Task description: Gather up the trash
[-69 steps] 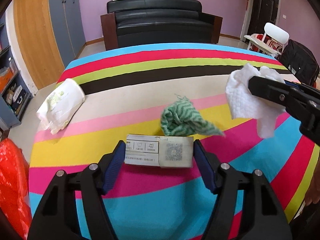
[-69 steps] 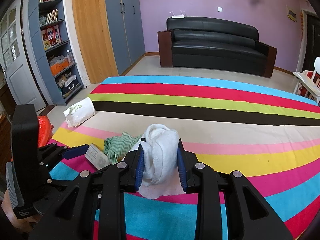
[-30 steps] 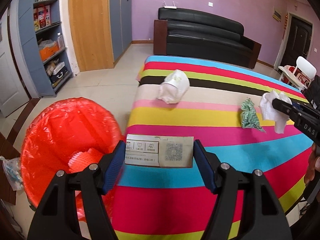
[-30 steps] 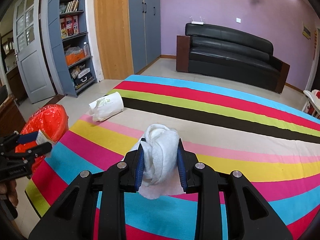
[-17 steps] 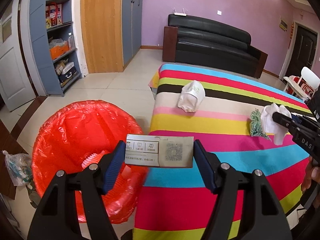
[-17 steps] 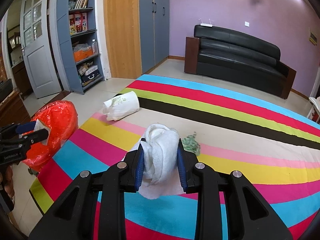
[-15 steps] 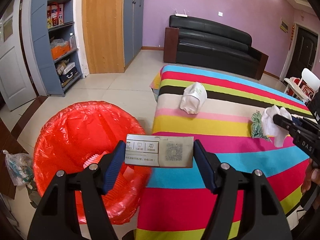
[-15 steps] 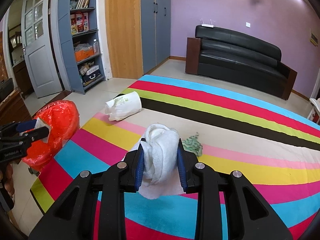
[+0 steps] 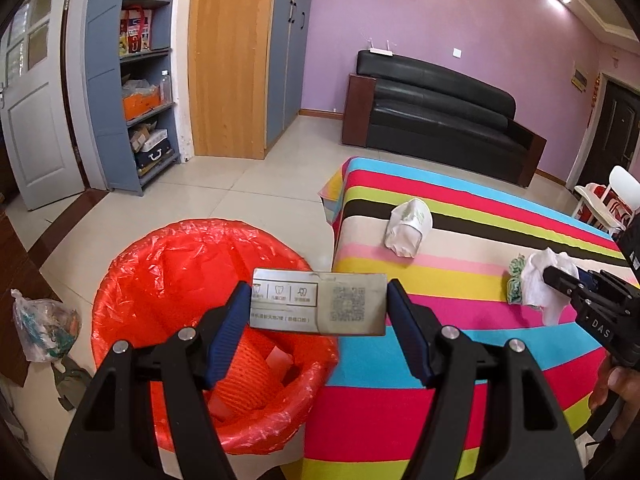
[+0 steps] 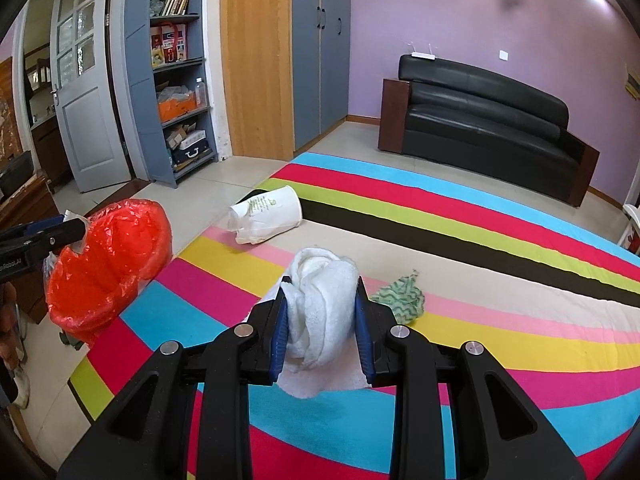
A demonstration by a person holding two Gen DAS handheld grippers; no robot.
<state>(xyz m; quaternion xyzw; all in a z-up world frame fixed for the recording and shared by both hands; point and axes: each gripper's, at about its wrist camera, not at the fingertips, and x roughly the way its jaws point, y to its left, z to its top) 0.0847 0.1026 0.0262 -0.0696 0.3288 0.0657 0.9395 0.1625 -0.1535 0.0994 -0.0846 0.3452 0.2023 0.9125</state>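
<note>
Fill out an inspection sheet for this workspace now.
Surface: rainbow-striped cloth covering the table.
Job's things: flat grey cardboard box above red-lined trash bin; crumpled white paper towel; green patterned rag and tipped white paper cup lying on the cloth.
Clutter: tied plastic bag on the floor.
Grippers: left gripper clamps the box; right gripper clamps the towel.
Cables: nothing seen.
Surroundings: black sofa, bookshelf.

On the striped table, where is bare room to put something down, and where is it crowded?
Bare: the stripes from the green cloth toward the sofa side, and the near corner beside the red bin. Crowded: the edge with the white cup, and around the green cloth.
</note>
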